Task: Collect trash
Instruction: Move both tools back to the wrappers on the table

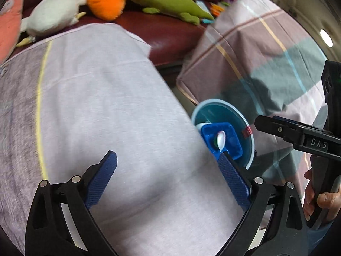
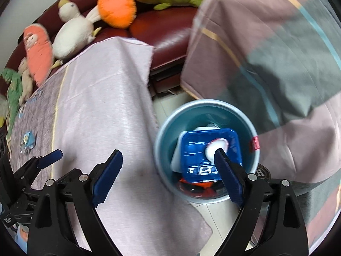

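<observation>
The trash bin [image 2: 207, 149] stands on the floor in the gap between two cloth-draped surfaces: the pale cloth [image 2: 102, 111] to its left hangs against the rim, the striped cloth [image 2: 277, 68] close on its right. Access is from above only. The bin mouth is largely blocked by a blue tray [image 2: 210, 155] lying across it, with free room only along the far inner wall. The pale cloth top is open, save a small blue wrapper [image 2: 28, 139] near its left edge.

Both the left gripper [image 1: 168, 160] and right gripper [image 2: 168, 160] seem spread wide, empty.
</observation>
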Available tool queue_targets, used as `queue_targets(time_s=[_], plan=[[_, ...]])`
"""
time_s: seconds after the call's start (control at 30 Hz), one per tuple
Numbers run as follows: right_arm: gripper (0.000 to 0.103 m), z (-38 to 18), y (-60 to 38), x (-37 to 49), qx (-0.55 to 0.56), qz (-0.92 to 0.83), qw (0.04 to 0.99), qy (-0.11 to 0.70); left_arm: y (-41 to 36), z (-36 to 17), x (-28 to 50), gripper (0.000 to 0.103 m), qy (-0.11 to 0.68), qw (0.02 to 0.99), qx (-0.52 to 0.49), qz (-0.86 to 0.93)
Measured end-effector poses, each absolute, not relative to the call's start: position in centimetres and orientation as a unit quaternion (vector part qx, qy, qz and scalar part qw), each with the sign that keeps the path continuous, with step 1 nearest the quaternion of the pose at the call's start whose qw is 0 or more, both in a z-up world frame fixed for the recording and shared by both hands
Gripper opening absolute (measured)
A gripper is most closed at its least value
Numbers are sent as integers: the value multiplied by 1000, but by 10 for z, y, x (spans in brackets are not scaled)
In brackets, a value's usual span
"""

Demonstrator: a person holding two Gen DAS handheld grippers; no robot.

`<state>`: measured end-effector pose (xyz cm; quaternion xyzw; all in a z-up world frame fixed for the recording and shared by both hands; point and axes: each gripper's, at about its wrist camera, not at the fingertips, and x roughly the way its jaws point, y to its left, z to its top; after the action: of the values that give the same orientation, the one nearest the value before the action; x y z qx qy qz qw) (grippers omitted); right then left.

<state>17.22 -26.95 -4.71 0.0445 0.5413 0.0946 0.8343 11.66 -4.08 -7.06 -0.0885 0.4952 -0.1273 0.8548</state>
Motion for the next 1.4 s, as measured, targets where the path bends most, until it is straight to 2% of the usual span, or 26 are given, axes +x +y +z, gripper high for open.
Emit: queue_targets(time_s=[0.4, 0.87, 1.4], plan=[[84, -24, -172, 160, -11, 150, 828, 540, 59, -61, 77, 97, 470, 868, -143, -68], [84, -22, -11, 143, -94, 249, 788, 555, 203, -66, 17, 97, 461, 868, -182, 44], [84, -50, 151, 156, -124, 322, 730, 590, 340, -82, -17, 97, 455, 842, -248, 151]])
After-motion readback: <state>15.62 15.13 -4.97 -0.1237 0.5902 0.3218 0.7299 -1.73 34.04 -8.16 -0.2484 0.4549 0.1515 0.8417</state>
